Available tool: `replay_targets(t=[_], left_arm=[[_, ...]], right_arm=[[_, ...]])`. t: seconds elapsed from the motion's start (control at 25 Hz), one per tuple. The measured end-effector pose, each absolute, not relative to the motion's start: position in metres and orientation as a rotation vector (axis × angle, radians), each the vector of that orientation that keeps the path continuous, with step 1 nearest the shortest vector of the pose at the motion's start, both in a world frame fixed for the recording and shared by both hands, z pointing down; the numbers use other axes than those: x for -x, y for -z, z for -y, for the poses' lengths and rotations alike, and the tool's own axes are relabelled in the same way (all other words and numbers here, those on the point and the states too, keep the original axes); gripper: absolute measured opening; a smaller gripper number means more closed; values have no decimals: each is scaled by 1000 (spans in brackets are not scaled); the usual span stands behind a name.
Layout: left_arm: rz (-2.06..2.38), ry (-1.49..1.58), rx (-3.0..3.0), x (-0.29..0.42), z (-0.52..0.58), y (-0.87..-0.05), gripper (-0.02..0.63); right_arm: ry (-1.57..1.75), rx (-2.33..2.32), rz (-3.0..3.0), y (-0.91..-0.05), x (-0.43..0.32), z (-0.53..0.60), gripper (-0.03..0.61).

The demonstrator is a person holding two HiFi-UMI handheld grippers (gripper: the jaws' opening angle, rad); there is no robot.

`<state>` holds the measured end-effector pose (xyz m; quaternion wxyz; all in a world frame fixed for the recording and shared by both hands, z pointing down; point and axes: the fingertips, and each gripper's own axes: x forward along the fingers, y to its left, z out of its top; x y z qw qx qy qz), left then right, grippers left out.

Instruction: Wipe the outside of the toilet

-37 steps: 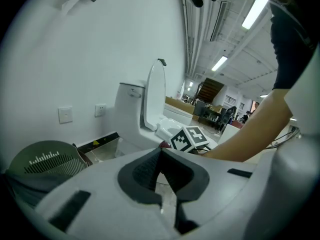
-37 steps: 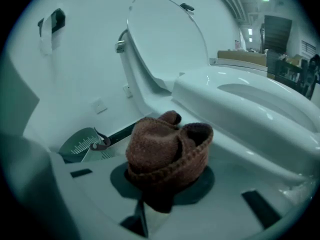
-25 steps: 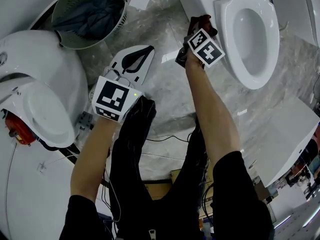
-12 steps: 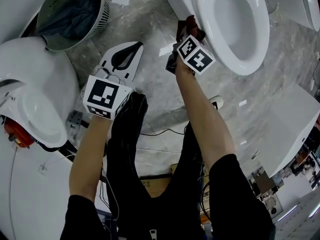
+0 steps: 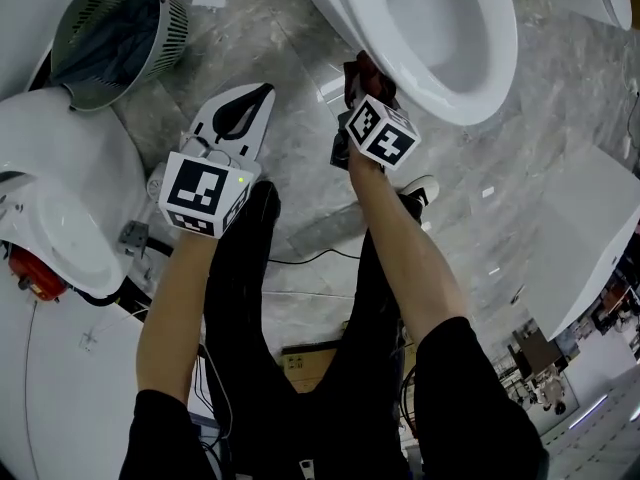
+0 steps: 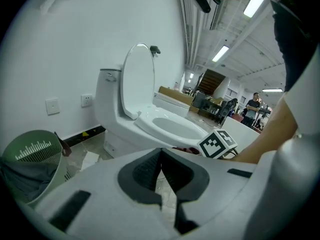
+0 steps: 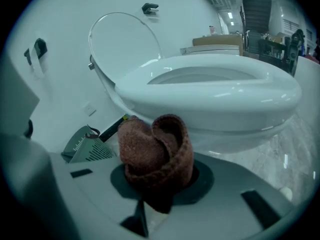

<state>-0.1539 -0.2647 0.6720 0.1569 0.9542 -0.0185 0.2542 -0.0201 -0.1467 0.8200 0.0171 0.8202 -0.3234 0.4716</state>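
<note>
The white toilet stands at the top of the head view with its lid up, and it also fills the right gripper view. My right gripper is shut on a bunched dark red-brown cloth. The cloth sits against the outside of the bowl, just under the rim near the front. My left gripper hangs above the floor to the left, well short of the toilet. Its jaws are shut with nothing between them.
A green mesh wastebasket with a dark liner stands at the upper left. Another white toilet fills the left side and a white fixture the right. Cables lie on the marble floor by the person's legs.
The right gripper has slid the cloth along the bowl's outer side towards its front. The view has shifted so the toilet sits higher. The left gripper has barely moved.
</note>
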Motion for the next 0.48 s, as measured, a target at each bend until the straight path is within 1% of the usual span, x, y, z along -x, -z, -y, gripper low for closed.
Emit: replay_targets(t=[0.48], left_arm=[[-66, -762, -2734, 99, 195, -674, 9]], right_arm=[[-1496, -2438, 1053, -827, 2, 54, 80]])
